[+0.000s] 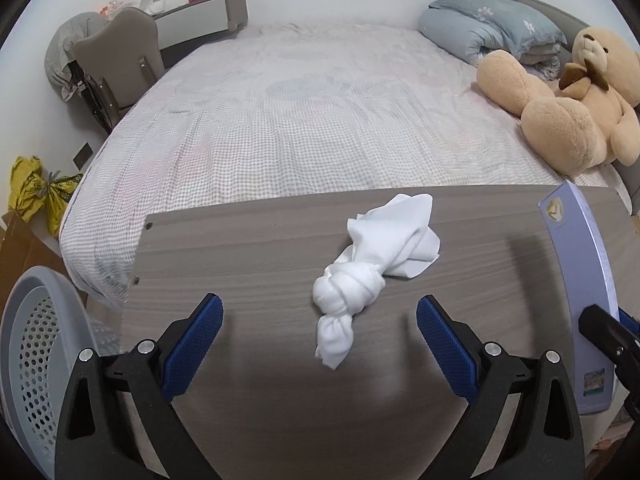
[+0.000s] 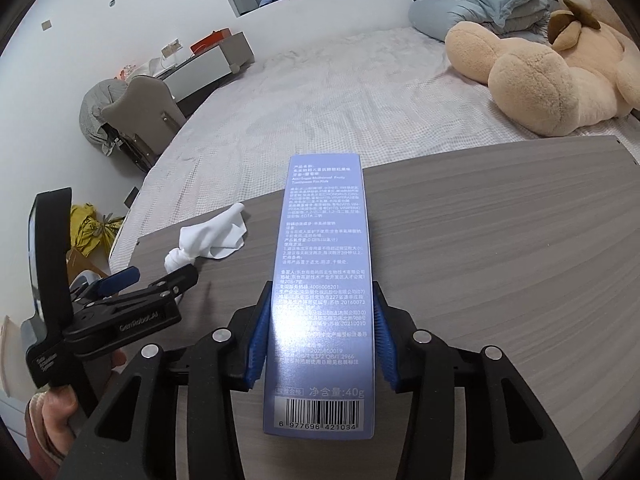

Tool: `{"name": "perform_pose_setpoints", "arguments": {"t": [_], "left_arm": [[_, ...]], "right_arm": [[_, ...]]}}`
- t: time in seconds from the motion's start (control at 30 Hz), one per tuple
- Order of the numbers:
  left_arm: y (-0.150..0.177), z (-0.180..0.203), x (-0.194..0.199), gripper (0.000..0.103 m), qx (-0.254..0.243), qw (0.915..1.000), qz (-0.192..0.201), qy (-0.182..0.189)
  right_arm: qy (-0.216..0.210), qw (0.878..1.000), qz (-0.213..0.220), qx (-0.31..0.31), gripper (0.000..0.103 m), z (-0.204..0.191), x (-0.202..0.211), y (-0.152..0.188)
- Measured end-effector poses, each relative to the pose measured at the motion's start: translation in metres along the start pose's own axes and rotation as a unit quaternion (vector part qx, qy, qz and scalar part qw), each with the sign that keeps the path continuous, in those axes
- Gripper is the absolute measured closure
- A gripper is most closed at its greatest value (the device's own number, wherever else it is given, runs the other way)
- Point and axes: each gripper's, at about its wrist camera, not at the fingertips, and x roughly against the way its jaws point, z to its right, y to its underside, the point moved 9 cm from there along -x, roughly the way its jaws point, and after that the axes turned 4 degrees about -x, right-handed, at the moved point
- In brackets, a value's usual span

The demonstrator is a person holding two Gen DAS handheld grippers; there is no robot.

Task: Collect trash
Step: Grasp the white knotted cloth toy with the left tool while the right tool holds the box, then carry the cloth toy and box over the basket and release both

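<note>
A knotted white cloth (image 1: pixel 372 272) lies on the grey wood table (image 1: pixel 248 248). My left gripper (image 1: pixel 320 320) is open, its blue pads on either side of the cloth's near end, not touching it. In the right wrist view the cloth (image 2: pixel 208 240) lies at the left, with the left gripper (image 2: pixel 160 276) just behind it. My right gripper (image 2: pixel 320 336) is shut on a tall blue toothpaste box (image 2: pixel 320 280), held above the table. The box (image 1: pixel 580 280) shows at the right edge of the left wrist view.
A grey perforated basket (image 1: pixel 28 340) stands on the floor at the left of the table. Beyond the table is a bed (image 1: pixel 300 112) with a teddy bear (image 1: pixel 568 96) and folded quilt (image 1: pixel 488 24). A yellow bag (image 1: pixel 36 192) and a chair (image 1: pixel 116 60) are at the left.
</note>
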Motion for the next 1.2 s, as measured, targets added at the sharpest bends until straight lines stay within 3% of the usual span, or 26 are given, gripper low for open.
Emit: {"name": "perform_pose_setpoints", "arguments": {"t": [0.33, 0.5, 0.57, 0.63, 0.87, 1.2], "left_arm": [[-0.010, 0.005, -0.022, 0.009, -0.001, 0.9998, -0.011, 0.020], [-0.015, 0.013, -0.019, 0.038, -0.015, 0.9995, -0.002, 0.028], [-0.014, 0.018, -0.015, 0.058, -0.017, 0.9990, -0.001, 0.042], [-0.013, 0.020, -0.012, 0.071, -0.015, 0.9987, -0.003, 0.049], [0.003, 0.014, 0.007, 0.071, -0.001, 0.9989, 0.002, 0.047], [0.031, -0.023, 0.067, 0.071, 0.019, 0.9990, 0.041, 0.008]], "right_arm": [[-0.007, 1.000, -0.001, -0.014, 0.059, 0.012, -0.002, 0.000], [-0.009, 1.000, 0.000, -0.014, 0.059, 0.010, 0.000, 0.001], [-0.009, 1.000, 0.000, -0.014, 0.059, 0.011, 0.000, 0.001], [-0.010, 1.000, 0.000, -0.013, 0.059, 0.010, 0.000, 0.001], [-0.013, 1.000, 0.001, -0.005, 0.059, 0.003, 0.005, 0.003], [-0.028, 0.999, 0.001, 0.030, 0.059, -0.033, 0.018, 0.015]]}}
